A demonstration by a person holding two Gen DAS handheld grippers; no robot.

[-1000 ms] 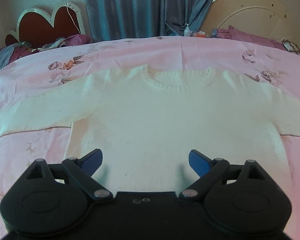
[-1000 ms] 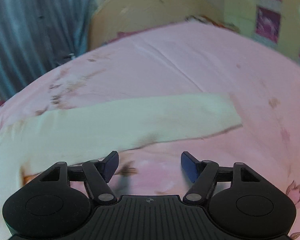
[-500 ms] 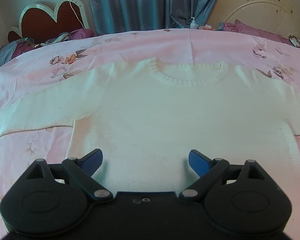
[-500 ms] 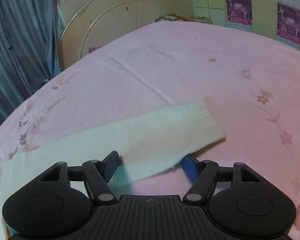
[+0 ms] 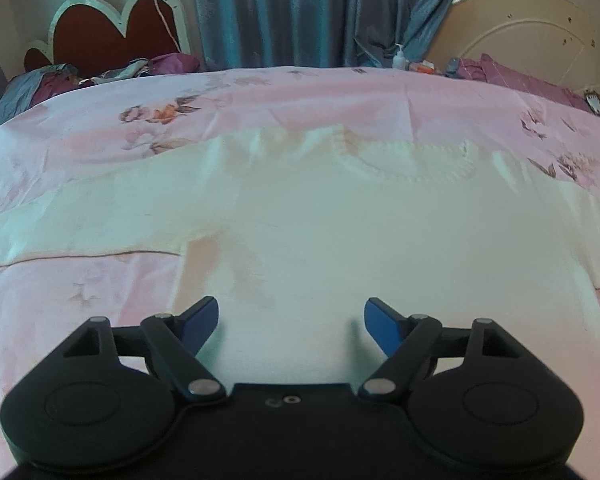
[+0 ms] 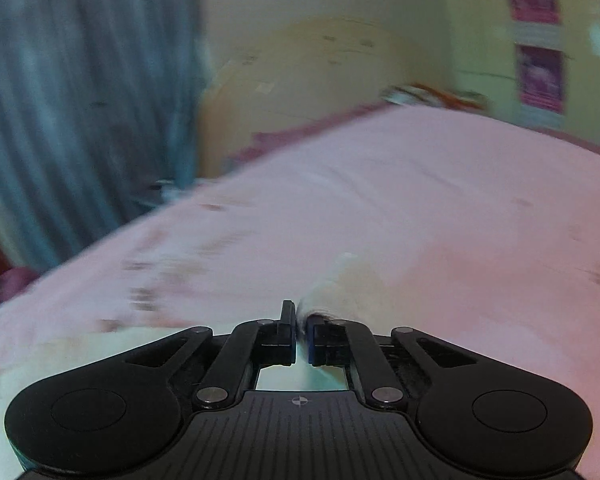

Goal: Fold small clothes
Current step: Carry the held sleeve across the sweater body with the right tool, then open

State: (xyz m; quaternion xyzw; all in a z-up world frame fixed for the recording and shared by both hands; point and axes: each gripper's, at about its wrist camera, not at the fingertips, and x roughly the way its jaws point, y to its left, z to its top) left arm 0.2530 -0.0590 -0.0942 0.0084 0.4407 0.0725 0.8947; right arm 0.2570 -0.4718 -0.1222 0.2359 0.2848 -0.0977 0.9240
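A white knit sweater [image 5: 340,232] lies flat, front up, on the pink floral bedspread [image 5: 80,292], neckline at the far side and left sleeve stretched out to the left. My left gripper [image 5: 292,322] is open and empty, hovering over the sweater's lower body. In the right wrist view my right gripper [image 6: 300,326] is shut on the sweater's right sleeve [image 6: 344,280], which bunches up just beyond the fingertips. That view is blurred by motion.
A heart-shaped red headboard [image 5: 112,36] and piled clothes [image 5: 100,74] lie at the far left. Blue curtains [image 5: 300,12] hang behind the bed. A cream round headboard [image 5: 532,52], a bottle [image 5: 398,56] and purple bedding [image 5: 520,76] sit at the far right.
My right gripper closed on the end of the right sleeve and has lifted it, swinging left. My left gripper drifted slightly left over the sweater and stayed open.
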